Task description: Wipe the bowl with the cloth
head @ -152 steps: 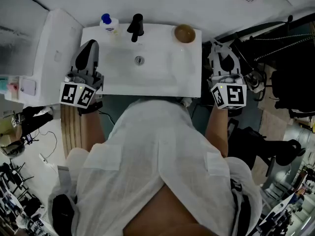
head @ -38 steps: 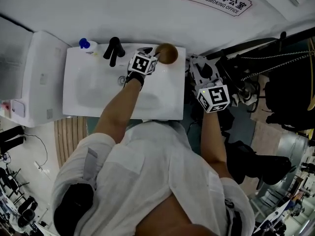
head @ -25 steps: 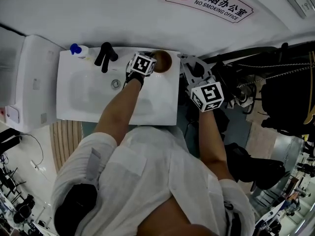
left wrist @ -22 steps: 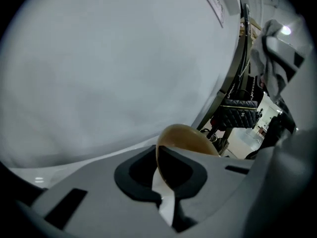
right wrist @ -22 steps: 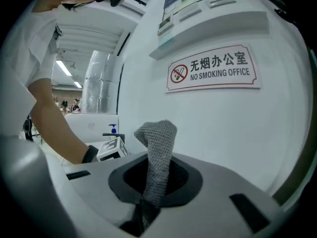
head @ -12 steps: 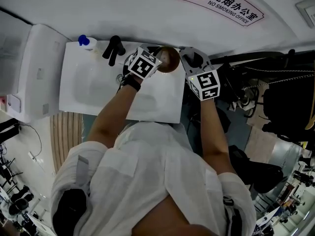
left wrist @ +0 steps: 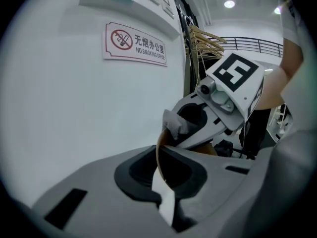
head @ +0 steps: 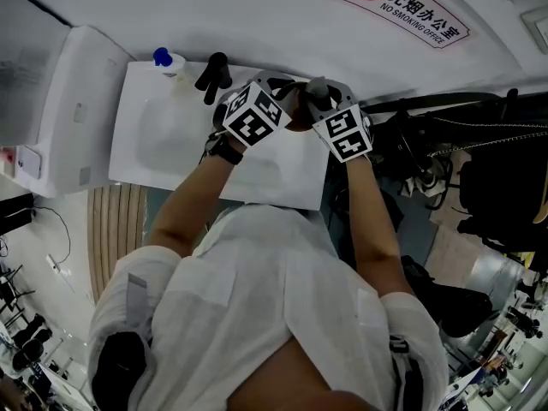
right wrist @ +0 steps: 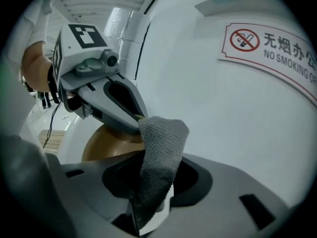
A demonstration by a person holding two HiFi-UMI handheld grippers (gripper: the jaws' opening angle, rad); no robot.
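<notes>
On the white wall (head: 257, 15) behind the sink (head: 163, 135), a red-bordered sign (head: 408, 5) shows a crossed-out cigarette, Chinese characters and the words "NO SMOKING OFFICE". Below it both forearms (head: 193, 204) reach forward over the sink's right rear corner, the two grippers slanting downward and meeting nose to nose, marker cubes (head: 254, 116) turned up toward the head camera. The left gripper (left wrist: 161, 175) has its jaws pressed together on the rim of the brown bowl (right wrist: 106, 145), close to the wall. The right gripper (right wrist: 157, 182) has just been opening its jaws, which stand apart with the grey cloth (right wrist: 158, 152) upright between them, its top at the bowl's rim.
</notes>
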